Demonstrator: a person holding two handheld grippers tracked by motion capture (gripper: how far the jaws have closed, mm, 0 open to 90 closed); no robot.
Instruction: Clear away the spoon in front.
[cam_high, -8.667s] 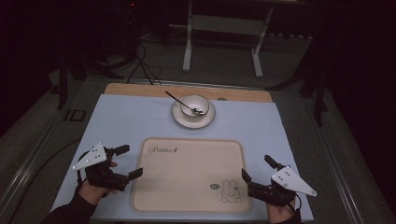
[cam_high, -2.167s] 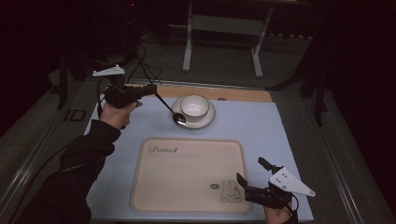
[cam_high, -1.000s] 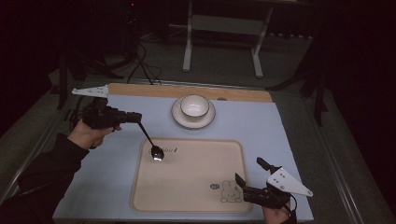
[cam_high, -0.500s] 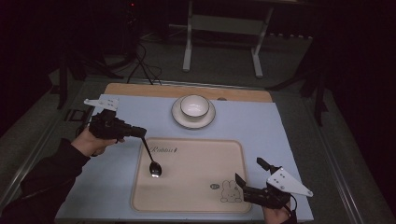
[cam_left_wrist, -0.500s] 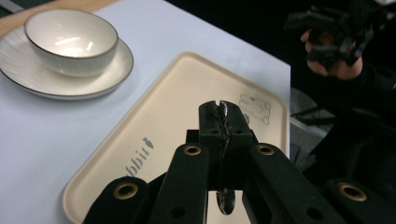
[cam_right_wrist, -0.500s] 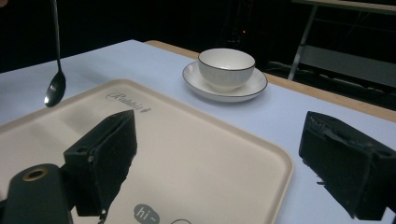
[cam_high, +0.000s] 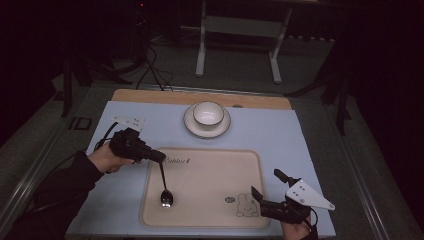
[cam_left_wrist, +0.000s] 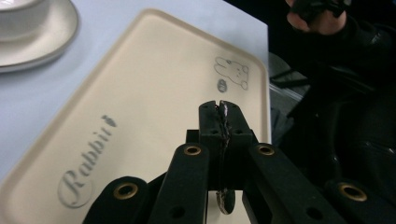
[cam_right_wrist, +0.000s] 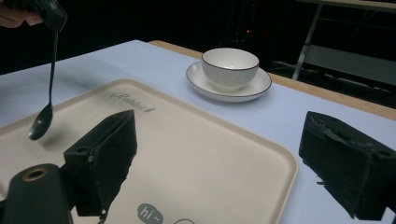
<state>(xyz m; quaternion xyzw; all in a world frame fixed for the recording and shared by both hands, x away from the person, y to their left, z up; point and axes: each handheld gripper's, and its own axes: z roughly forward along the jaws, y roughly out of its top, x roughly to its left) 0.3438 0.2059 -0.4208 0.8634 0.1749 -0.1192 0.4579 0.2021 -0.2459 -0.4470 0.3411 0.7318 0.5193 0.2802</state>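
Spoon (cam_high: 164, 186) hangs handle-up from left claw (cam_high: 156, 156), bowl over tray (cam_high: 210, 165).

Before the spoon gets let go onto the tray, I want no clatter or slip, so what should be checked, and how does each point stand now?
1. Left claw shut on the spoon handle: ok.
2. Spoon hangs over the tray, inside its rim: ok.
3. Spoon bowl resting on the tray: cannot tell.
4. Right claw open, apart from the spoon: ok.
5. Bowl on its saucer, clear of the tray: ok.
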